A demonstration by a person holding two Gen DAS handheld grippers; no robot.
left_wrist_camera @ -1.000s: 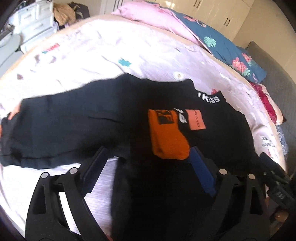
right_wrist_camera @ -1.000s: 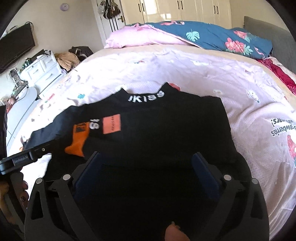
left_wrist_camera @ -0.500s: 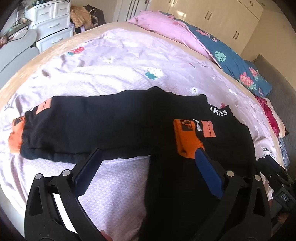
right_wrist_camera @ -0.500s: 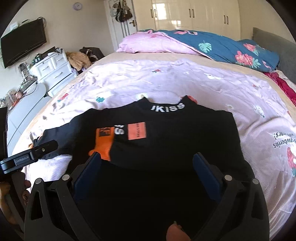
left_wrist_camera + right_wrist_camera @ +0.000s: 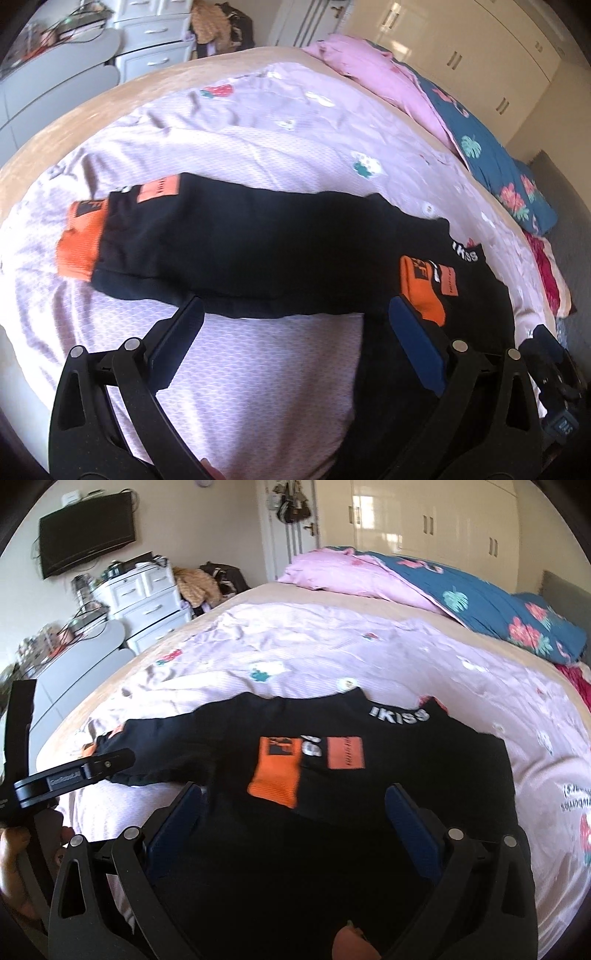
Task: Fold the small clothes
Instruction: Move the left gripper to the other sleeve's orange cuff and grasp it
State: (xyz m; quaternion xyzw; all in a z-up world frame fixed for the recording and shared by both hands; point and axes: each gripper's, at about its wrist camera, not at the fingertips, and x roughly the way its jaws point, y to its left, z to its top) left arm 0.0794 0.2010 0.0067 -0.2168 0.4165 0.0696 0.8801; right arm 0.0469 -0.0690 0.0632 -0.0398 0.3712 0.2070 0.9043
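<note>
A black long-sleeved top [image 5: 295,251] lies flat on the pink sheet [image 5: 258,369]. One sleeve stretches out to the left and ends in an orange cuff [image 5: 79,240]. The other sleeve is folded across the chest, its orange cuff [image 5: 275,775] lying below the white-lettered collar [image 5: 399,714]. My left gripper [image 5: 295,308] is open and empty, hovering at the stretched sleeve's lower edge. My right gripper [image 5: 293,794] is open and empty above the top's body, with the folded cuff just beyond its fingertips.
A pink pillow [image 5: 332,572] and a blue flowered quilt [image 5: 498,609] lie at the head of the bed. White drawers [image 5: 147,594] and a grey desk [image 5: 74,657] stand past the bed's left edge. A person's hand [image 5: 14,849] holds the left gripper.
Both grippers have drawn back from the top. The left gripper's jaws have widened and its view has swung left toward the stretched sleeve. The folded cuff stays on the chest.
</note>
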